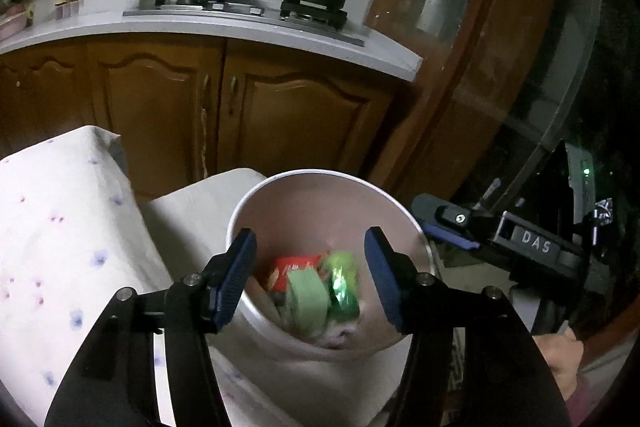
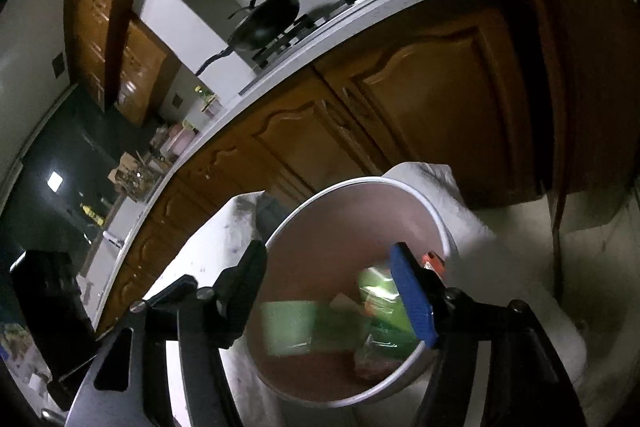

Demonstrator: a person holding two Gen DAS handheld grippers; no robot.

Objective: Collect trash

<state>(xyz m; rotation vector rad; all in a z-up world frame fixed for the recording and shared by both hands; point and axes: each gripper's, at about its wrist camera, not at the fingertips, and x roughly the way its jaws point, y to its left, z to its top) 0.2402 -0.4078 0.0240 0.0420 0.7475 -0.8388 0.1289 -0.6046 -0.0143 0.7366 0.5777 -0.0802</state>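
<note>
- Wrappers lie in the white bin.
- Left gripper and right gripper hover above, jaws apart (empty).
- Risk, I judge: knocking the rim tips it.

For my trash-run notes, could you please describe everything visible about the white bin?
The white bin is round, open-topped and apparently plastic, pale inside. It holds a red packet, a green box and a shiny green wrapper. Cloth-covered furniture flanks it. Both claws, left and right, gape above, touching nothing.
</note>
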